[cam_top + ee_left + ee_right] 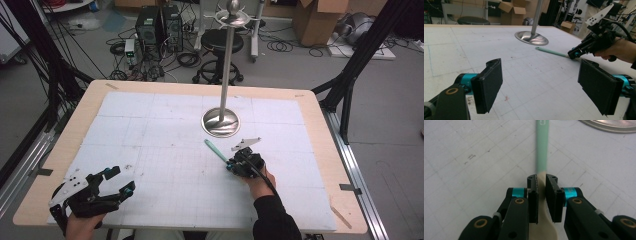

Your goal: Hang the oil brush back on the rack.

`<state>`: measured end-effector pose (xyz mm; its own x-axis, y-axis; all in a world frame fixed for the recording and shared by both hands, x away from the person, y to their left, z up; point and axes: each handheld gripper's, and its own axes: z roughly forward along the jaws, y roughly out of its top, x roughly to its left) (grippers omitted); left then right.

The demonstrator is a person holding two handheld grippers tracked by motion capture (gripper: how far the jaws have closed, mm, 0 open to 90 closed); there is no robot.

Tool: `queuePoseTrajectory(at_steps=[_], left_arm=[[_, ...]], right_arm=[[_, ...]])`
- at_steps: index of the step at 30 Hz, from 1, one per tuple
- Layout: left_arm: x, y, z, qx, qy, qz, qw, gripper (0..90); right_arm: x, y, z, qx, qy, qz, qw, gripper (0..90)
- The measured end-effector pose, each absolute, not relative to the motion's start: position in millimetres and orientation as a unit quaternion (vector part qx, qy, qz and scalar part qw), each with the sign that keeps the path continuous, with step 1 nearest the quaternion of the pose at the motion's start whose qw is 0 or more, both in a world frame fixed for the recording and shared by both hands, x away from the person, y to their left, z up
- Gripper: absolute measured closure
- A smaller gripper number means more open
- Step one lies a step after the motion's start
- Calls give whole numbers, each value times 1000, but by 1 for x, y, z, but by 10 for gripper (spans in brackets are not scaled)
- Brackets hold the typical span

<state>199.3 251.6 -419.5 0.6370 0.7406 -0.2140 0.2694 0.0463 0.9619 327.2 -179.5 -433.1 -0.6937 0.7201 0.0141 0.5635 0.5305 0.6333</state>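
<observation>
We locate a utensil with a mint-green handle (542, 147) and a cream-coloured lower part near the middle of the white gridded mat (150, 150), just in front of the round base of a metal stand (220, 122). The green end points toward that base without touching it. We cannot tell whether the handle rests on the mat or sits just above it.

The right gripper (541, 185) clamps the utensil: its jaws stand narrow, pressed on the cream section from both sides, with the green handle projecting forward beyond them. In the high view we see this gripper (231, 164) right of the mat's centre.

The left gripper (549, 86) sits well apart at the near left corner of the table (90, 100), its jaws spread wide with nothing between the pads.
</observation>
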Motion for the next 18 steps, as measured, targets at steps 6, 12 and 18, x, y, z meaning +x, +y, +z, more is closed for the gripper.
queuePoseTrajectory(at_steps=[6, 12, 18], left_arm=[[200, 251, -420, 664, 380, 190, 615, 201], [200, 251, -420, 665, 380, 190, 614, 202], [200, 250, -420, 666, 379, 190, 613, 202]], right_arm=[[327, -180, -433, 381, 862, 313, 120, 825], [325, -182, -432, 383, 861, 314, 118, 827], [323, -185, -427, 383, 854, 330, 119, 828]])
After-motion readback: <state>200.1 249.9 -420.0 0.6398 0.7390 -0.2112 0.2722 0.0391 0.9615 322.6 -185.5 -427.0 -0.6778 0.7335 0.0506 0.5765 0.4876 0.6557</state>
